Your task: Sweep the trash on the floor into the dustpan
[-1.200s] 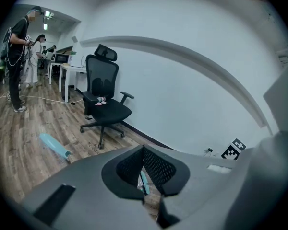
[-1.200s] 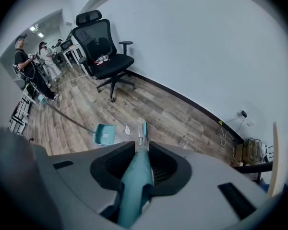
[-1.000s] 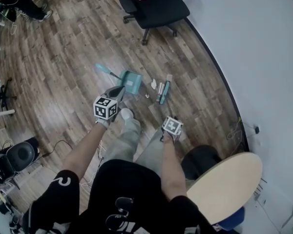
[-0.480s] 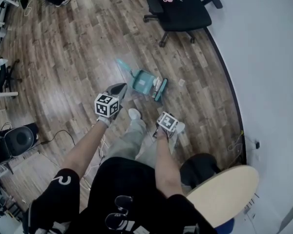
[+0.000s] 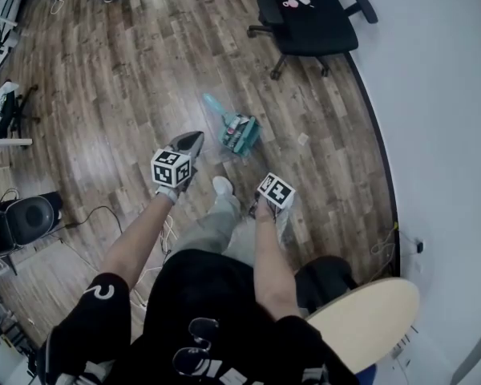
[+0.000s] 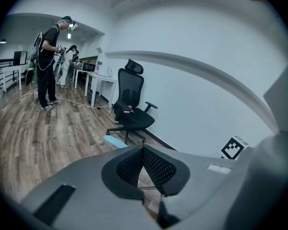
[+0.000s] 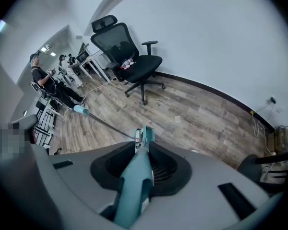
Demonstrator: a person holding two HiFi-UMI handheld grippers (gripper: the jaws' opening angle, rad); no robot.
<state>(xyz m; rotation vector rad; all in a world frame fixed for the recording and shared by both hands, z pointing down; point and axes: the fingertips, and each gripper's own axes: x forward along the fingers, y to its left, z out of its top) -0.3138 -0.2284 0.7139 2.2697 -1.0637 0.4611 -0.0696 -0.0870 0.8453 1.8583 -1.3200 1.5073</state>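
A teal dustpan (image 5: 237, 132) sits on the wood floor ahead of my feet, its long thin handle ending in a light blue grip (image 5: 212, 103) (image 6: 116, 141) (image 7: 80, 110). My right gripper (image 5: 274, 196) (image 7: 143, 147) is shut on the teal broom handle (image 7: 134, 186). The broom head (image 7: 144, 134) rests against the dustpan's mouth. A small white scrap (image 5: 303, 139) (image 7: 178, 119) lies on the floor to the right of the pan. My left gripper (image 5: 179, 160) (image 6: 144, 150) hovers left of the pan, jaws closed together with nothing between them.
A black office chair (image 5: 309, 10) (image 6: 132, 111) (image 7: 134, 56) stands beyond the dustpan by the white wall (image 5: 441, 95). A round wooden tabletop (image 5: 369, 319) is behind me at right. Cables (image 5: 104, 215) trail at left. A person (image 6: 50, 66) stands far off near desks.
The broom head has swept left across the floor up against the dustpan, and the scraps that lay between them are gone from the floor. My right gripper moved slightly left and forward.
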